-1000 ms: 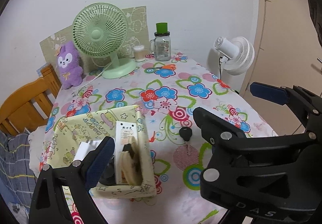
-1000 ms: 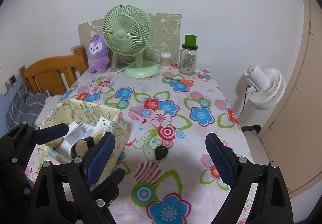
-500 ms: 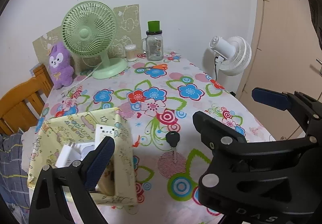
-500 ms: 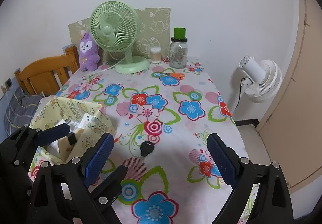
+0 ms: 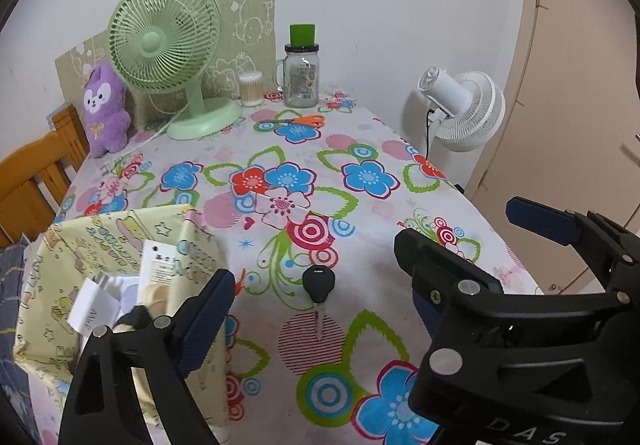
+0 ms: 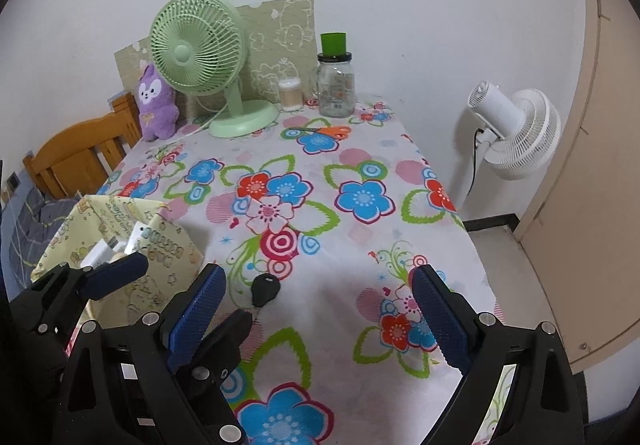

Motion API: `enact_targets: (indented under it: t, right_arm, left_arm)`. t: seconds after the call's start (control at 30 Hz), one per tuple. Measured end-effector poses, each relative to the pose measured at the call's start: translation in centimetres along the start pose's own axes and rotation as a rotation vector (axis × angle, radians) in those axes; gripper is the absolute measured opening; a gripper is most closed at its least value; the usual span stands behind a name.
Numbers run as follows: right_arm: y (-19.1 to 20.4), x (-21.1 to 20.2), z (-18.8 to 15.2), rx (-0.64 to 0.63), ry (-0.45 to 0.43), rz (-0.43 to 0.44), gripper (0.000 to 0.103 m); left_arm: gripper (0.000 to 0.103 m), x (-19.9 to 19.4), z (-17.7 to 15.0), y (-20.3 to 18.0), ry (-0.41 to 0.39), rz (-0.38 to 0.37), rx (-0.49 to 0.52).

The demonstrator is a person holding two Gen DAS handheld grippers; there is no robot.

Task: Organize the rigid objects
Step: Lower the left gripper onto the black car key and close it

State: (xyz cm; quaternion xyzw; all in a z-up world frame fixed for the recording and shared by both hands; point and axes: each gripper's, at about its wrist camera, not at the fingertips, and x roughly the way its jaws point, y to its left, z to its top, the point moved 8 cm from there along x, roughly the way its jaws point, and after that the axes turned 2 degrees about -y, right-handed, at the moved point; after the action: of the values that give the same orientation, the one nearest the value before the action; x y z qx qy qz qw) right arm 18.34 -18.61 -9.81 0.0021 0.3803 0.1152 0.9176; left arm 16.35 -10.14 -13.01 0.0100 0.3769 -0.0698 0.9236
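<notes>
Black key (image 5: pixel 319 282) lies flat on the floral tablecloth (image 5: pixel 360 149), just right of the yellow fabric bin (image 5: pixel 104 241). Left gripper (image 5: pixel 308 285): jaws closing, nothing gripped. Right gripper (image 6: pixel 320 309): spread wide, empty.

Bare tablecloth (image 6: pixel 360 269) around key (image 6: pixel 266 287)

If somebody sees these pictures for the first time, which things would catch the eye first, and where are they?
Probably the bright flowered tablecloth that covers the whole table. Next comes the green desk fan at the far end against the wall, with a purple plush toy to its left. Nearer the camera, a black key lies alone on the cloth, to the right of a yellow patterned box holding small items.
</notes>
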Motion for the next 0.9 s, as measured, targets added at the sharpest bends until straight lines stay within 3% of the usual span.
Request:
enact_targets:
  t: [0.2,0.4,0.9]
  right_arm:
    - [-0.5,1.4,-0.1,-0.029,-0.005,0.018,0.096]
    - [-0.7,3.3,-0.6,-0.056,0.025,0.041,0.096]
    - [-2.0,8.0,-2.0,-0.063,0.098,0.044,0.096]
  left_arm:
    - [0.086,1.9,-0.4,-0.1,0.027,0.009,-0.005]
    - [0.077,3.9,-1.1,-0.1,0.063,0.014,-0.013]
    - [0.065,9.2,-2.4,0.5,0.137,0.055,-0.053]
